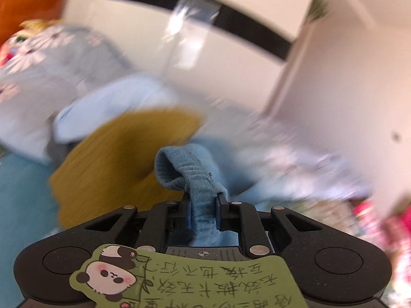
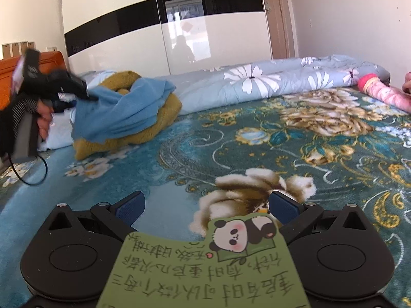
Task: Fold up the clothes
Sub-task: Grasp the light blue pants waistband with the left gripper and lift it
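My left gripper point(image 1: 203, 213) is clenched on the blue garment's point(image 1: 195, 179) hem; the rest drapes over the mustard sweater point(image 2: 154, 125). It looks soft and limp, so my released right gripper point(image 2: 208, 206) should pinch another hem corner.

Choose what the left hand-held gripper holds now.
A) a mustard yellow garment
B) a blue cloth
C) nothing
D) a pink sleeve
B: in the left wrist view the left hand-held gripper is shut on a hem of the blue cloth, while the mustard yellow garment lies behind it.
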`<move>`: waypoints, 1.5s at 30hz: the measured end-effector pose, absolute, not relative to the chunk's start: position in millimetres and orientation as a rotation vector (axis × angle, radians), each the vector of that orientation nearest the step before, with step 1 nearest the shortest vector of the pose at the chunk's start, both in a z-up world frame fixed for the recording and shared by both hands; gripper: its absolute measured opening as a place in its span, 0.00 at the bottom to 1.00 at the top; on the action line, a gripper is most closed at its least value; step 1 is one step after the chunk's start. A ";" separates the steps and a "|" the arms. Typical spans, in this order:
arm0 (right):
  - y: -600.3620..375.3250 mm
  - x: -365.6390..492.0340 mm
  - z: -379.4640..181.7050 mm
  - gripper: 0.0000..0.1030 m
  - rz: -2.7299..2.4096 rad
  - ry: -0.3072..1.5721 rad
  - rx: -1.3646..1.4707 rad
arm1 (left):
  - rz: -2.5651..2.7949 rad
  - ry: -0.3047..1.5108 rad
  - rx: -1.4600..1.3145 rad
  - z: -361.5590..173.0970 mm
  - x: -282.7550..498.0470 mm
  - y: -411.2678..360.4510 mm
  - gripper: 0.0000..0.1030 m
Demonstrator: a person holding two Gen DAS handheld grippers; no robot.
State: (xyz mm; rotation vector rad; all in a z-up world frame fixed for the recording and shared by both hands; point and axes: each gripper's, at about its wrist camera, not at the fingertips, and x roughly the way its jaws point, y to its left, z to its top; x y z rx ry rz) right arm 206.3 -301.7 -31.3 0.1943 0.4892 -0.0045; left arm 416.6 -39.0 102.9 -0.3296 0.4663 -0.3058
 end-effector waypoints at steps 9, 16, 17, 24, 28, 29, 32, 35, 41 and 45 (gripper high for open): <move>-304.5 180.0 -3.6 0.99 -0.028 0.428 0.228 | -0.606 0.225 -0.352 224.0 349.6 -77.5 0.11; -313.0 160.1 16.1 0.99 -0.049 0.376 0.242 | -0.795 0.096 -0.387 284.3 304.2 -107.5 0.11; -314.3 157.4 18.5 0.99 -0.052 0.369 0.243 | -0.824 0.075 -0.408 289.5 299.3 -107.8 0.11; -318.7 141.0 29.5 0.99 -0.062 0.344 0.243 | -0.977 -0.030 -0.482 324.1 272.6 -101.6 0.11; -321.5 132.2 33.0 0.99 -0.075 0.333 0.246 | -1.035 -0.122 -0.523 344.5 236.6 -76.1 0.11; -322.4 130.6 33.6 0.99 -0.079 0.332 0.249 | -1.026 -0.140 -0.523 349.9 227.4 -68.5 0.11; -324.7 125.5 35.3 0.99 -0.090 0.326 0.257 | -0.967 -0.153 -0.497 351.6 213.2 -44.1 0.12; -325.3 120.4 34.0 0.99 -0.097 0.328 0.253 | -0.881 -0.084 -0.478 326.3 210.9 -20.2 0.12; -331.5 110.0 16.7 0.99 -0.133 0.389 0.247 | -0.629 0.122 -0.504 226.4 204.7 45.8 0.12; -331.7 110.6 8.1 0.99 -0.116 0.427 0.249 | -0.418 0.224 -0.532 159.5 182.9 95.2 0.12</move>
